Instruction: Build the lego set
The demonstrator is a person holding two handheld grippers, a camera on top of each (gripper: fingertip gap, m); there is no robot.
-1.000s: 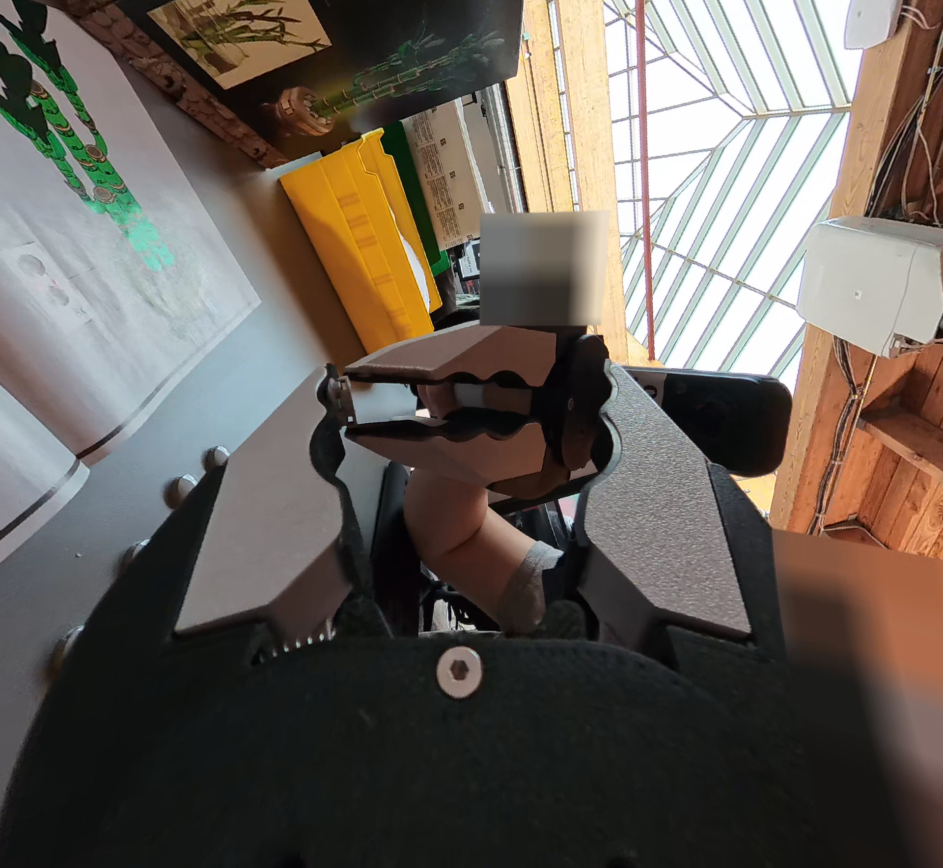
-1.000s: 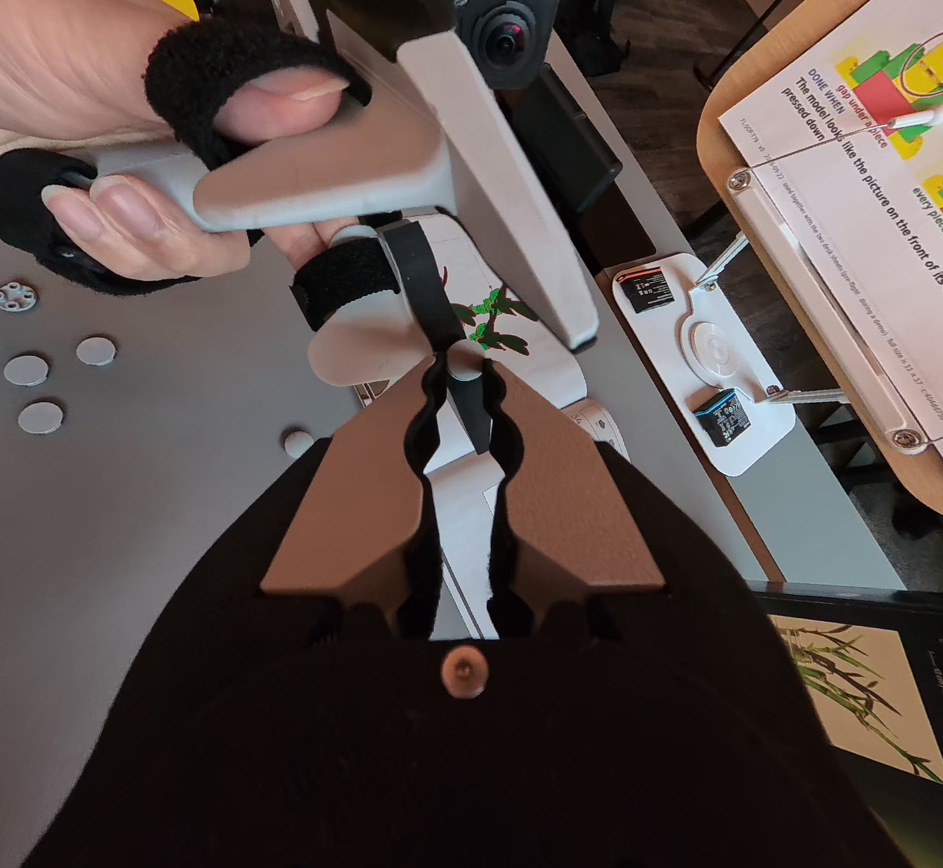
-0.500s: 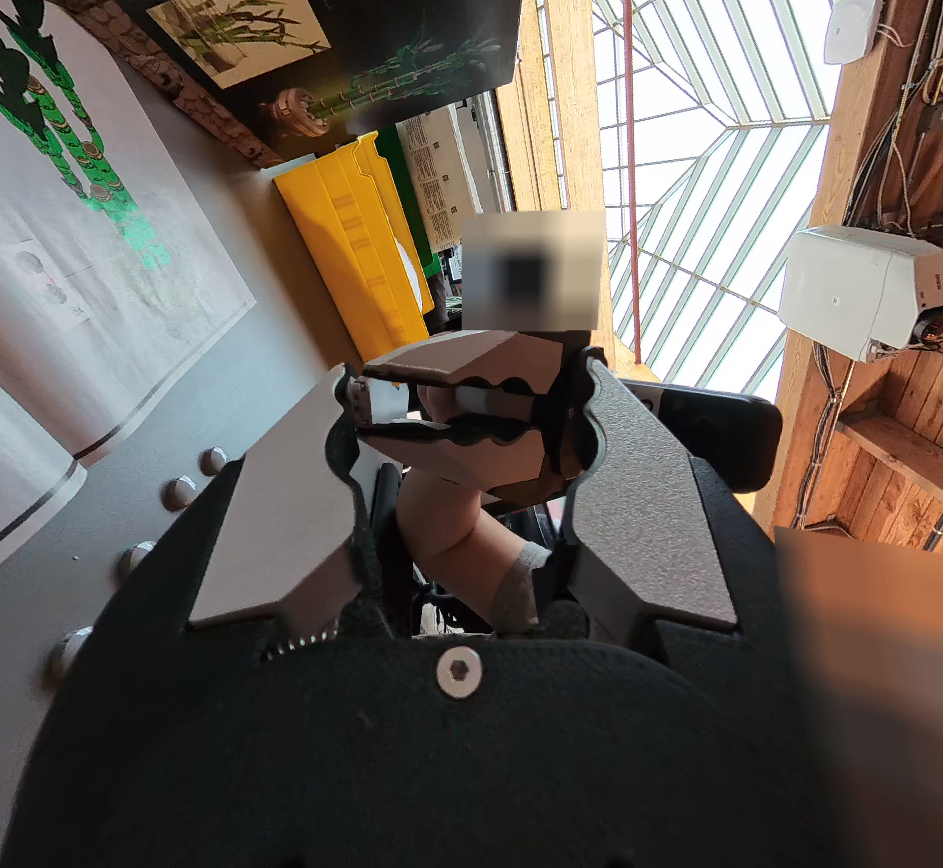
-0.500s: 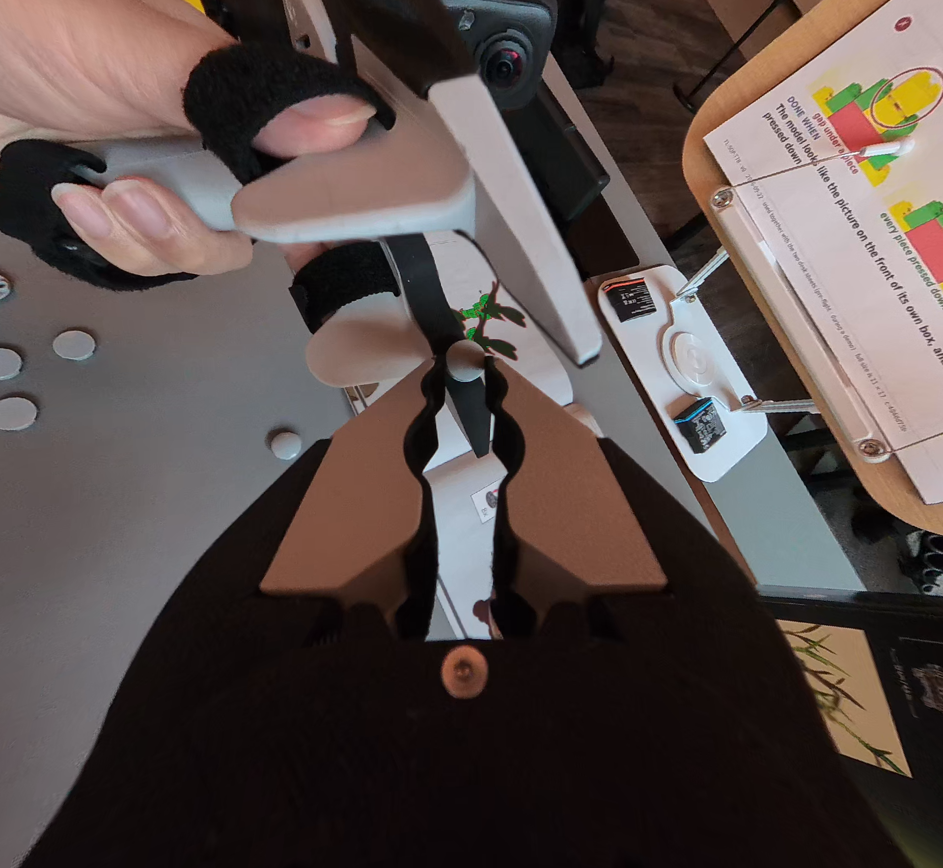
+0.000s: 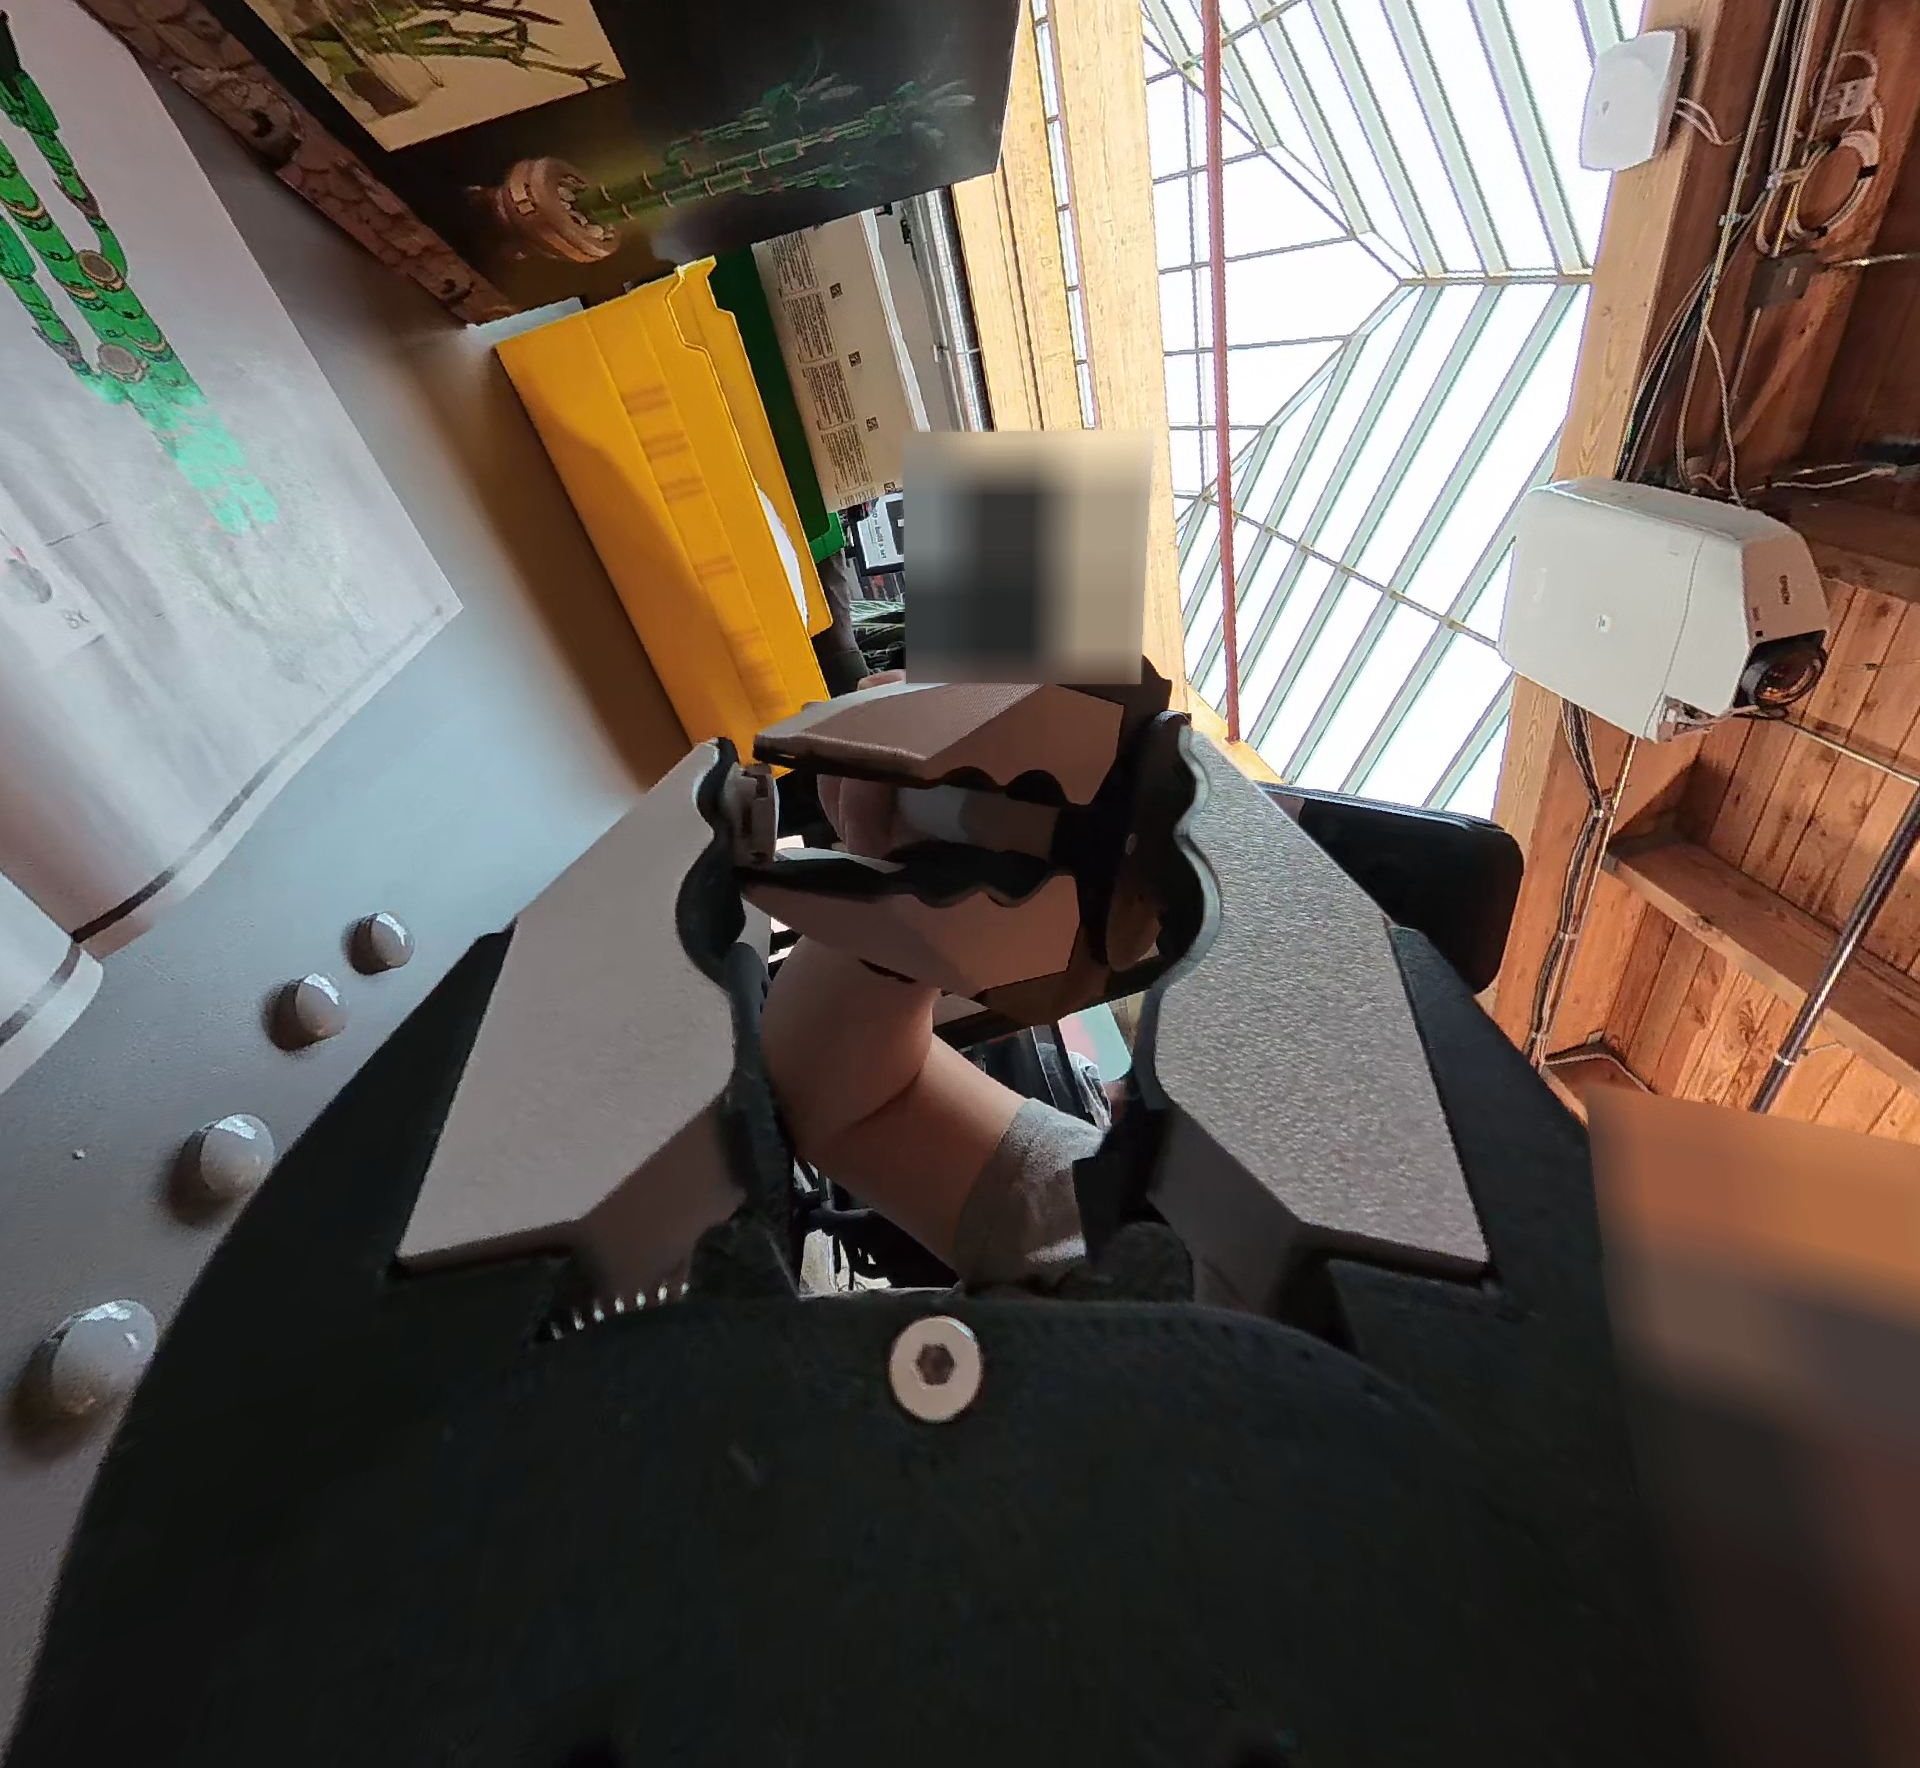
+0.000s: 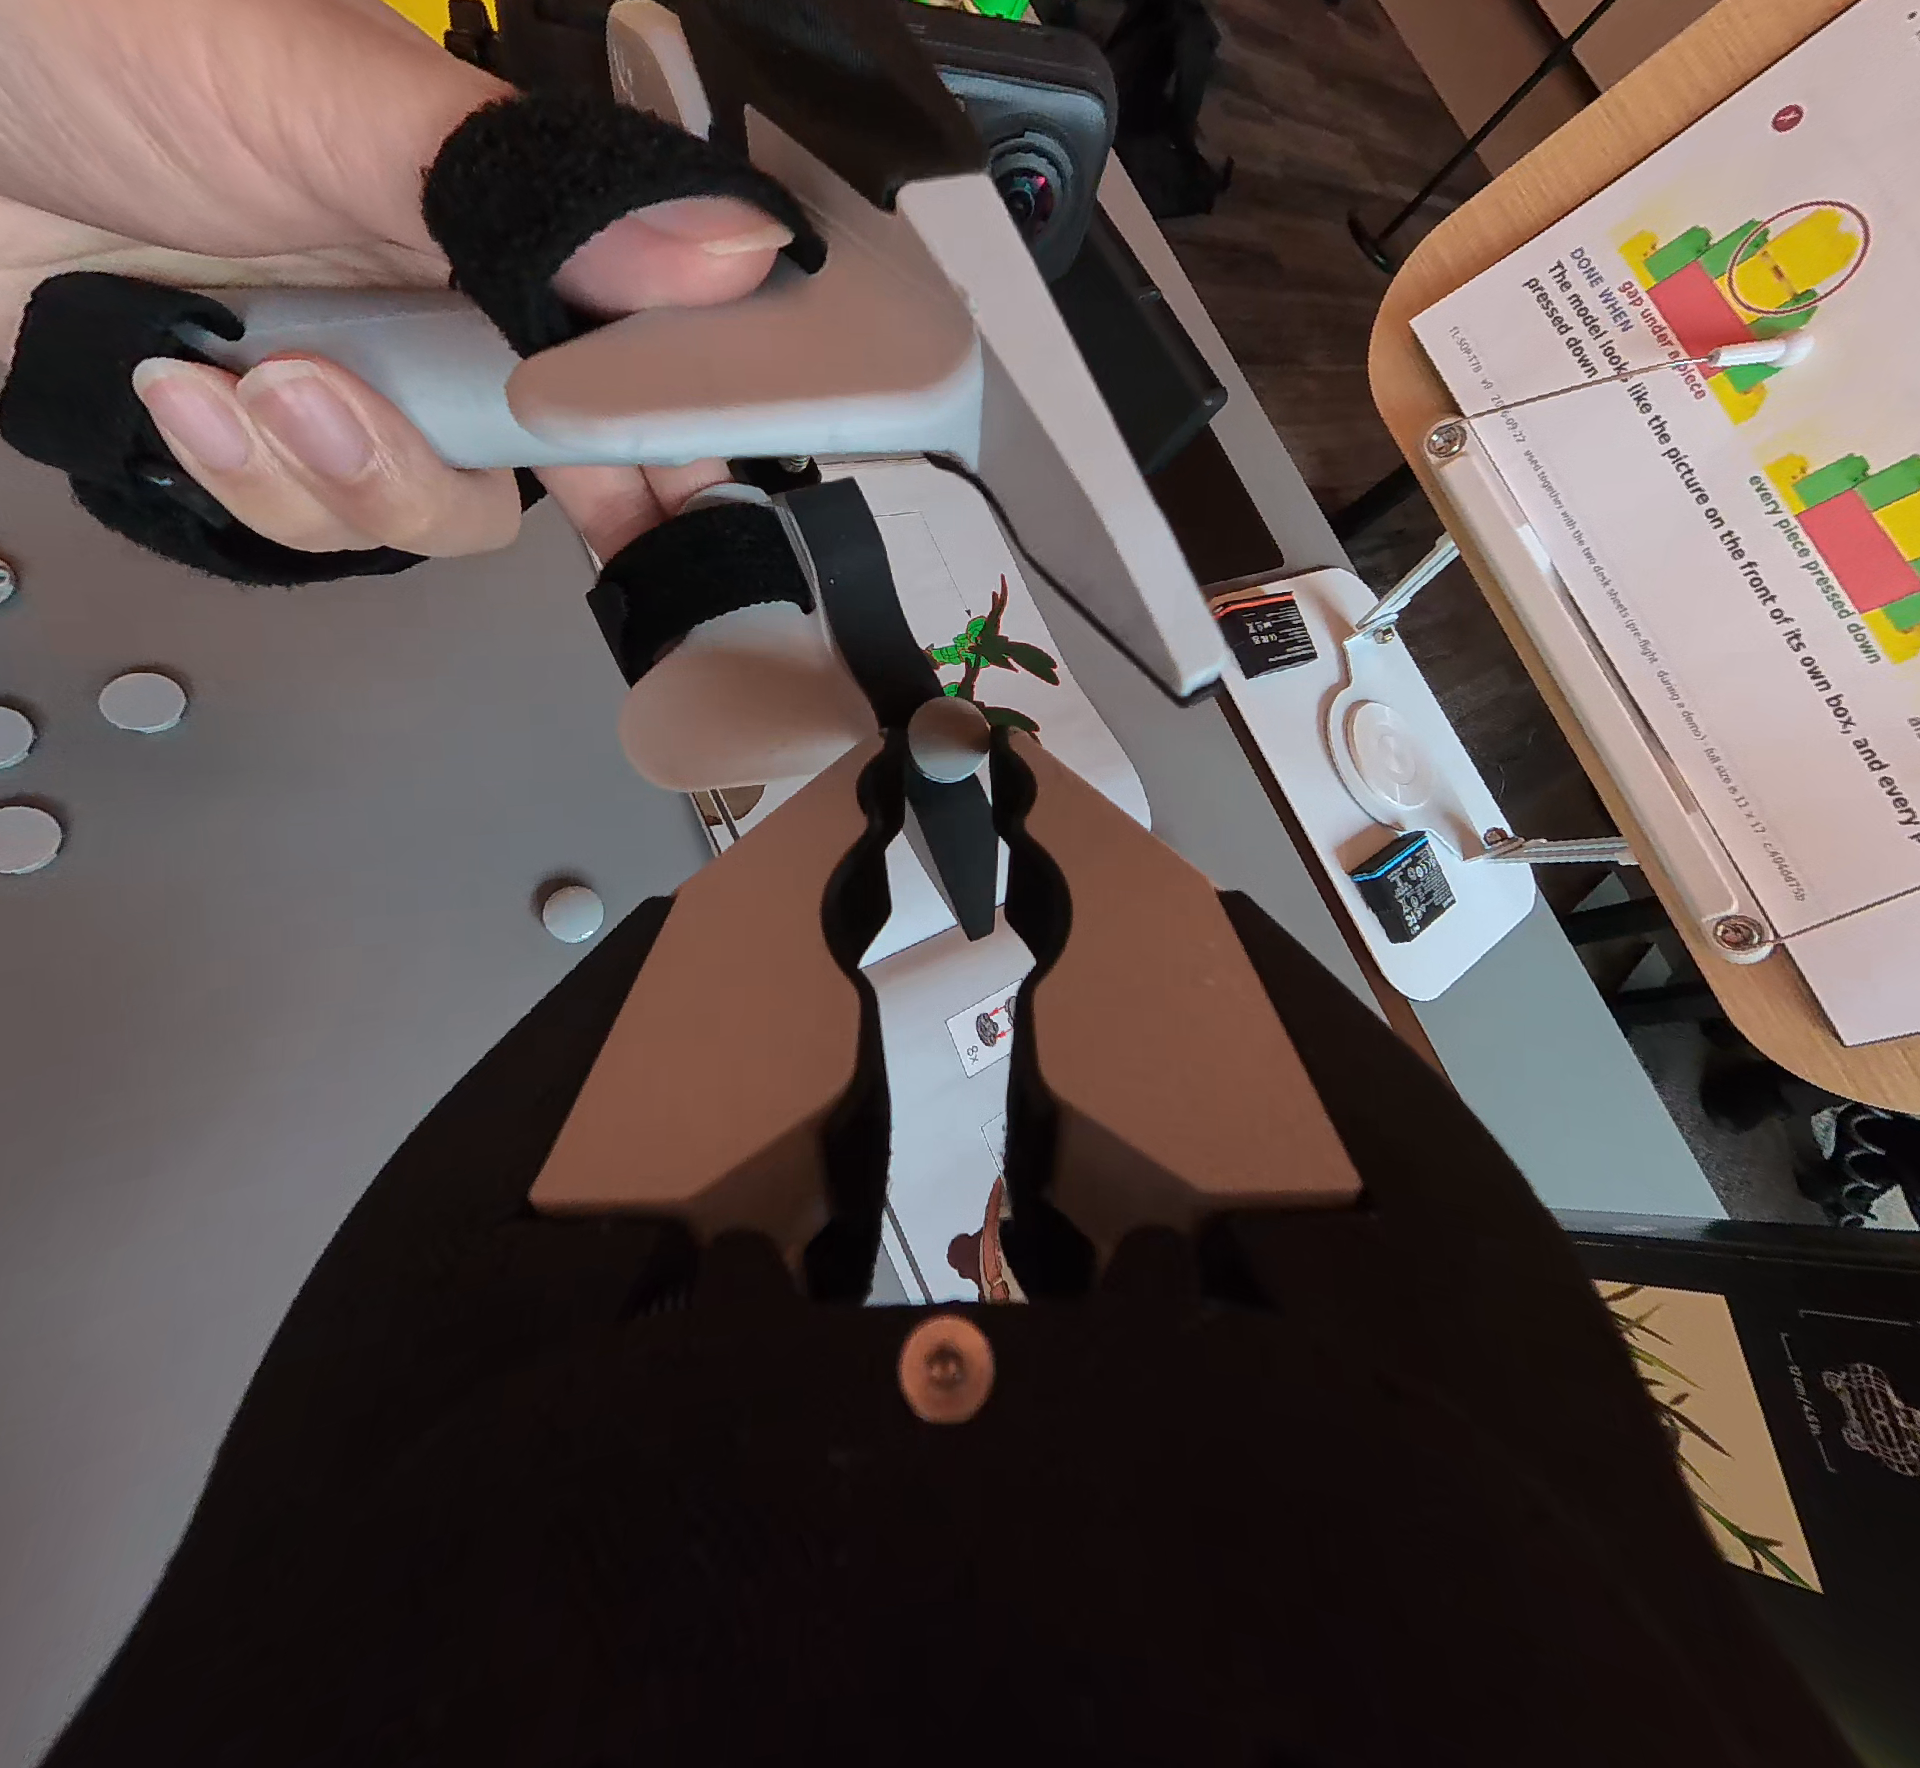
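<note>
Mid-air joining step: the right hand-held gripper [image 6: 943,762] pinches a small grey round piece [image 6: 948,739], while the left hand-held gripper [image 5: 951,845], jaws spread, holds a small grey part [image 5: 750,812] against one fingertip. Next, judged: align and press both pieces together; spare grey studs [image 6: 142,702] lie on the counter [image 6: 312,887].

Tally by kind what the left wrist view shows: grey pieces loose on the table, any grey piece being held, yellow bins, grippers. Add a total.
round grey pieces on the table: 4
held grey piece, between the fingertips of the right gripper: 1
yellow bin: 1
grippers, counting the left gripper: 2
Total: 8
</note>
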